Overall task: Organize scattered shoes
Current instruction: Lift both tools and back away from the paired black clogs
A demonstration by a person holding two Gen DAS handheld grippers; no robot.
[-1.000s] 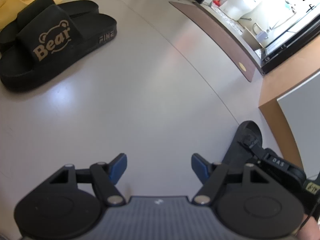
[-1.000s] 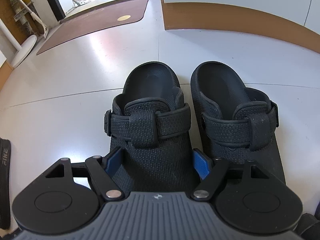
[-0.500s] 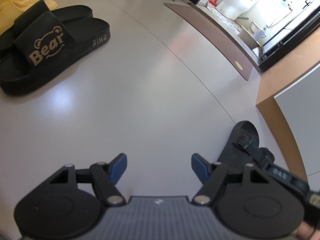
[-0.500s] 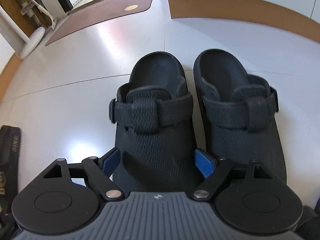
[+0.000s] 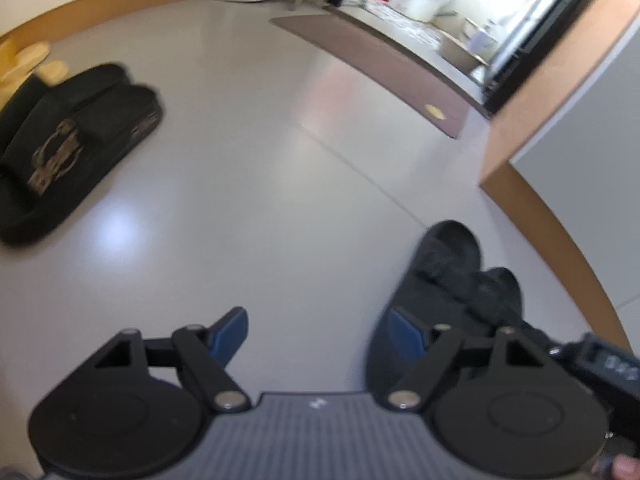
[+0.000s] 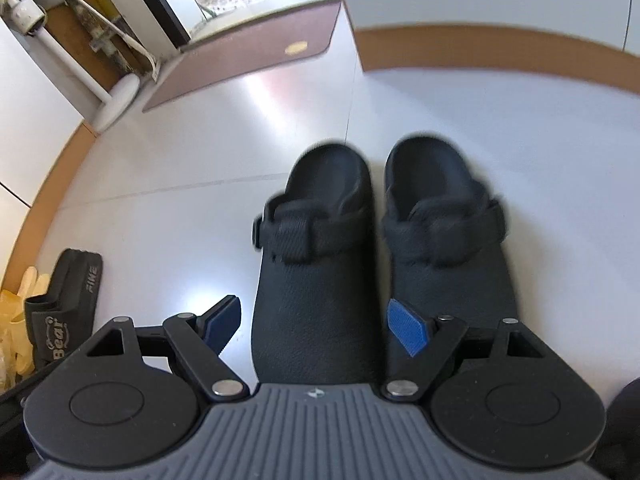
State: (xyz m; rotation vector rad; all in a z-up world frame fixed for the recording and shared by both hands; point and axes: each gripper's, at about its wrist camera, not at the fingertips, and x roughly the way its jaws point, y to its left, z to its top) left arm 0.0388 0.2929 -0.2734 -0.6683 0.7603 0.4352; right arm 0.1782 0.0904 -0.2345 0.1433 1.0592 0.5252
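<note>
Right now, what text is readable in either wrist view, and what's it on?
"Bear": strap of the black slide sandal, right wrist view.
"FINE": side of that sandal's sole.
Gold print on the black slide sandals in the left wrist view: too blurred to read.
Pale marks on the right hand-held gripper: too blurred.

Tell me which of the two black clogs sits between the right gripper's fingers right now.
The left clog of the pair. Its toe end runs between the open right gripper; the other clog lies beside it, outside the right finger.
</note>
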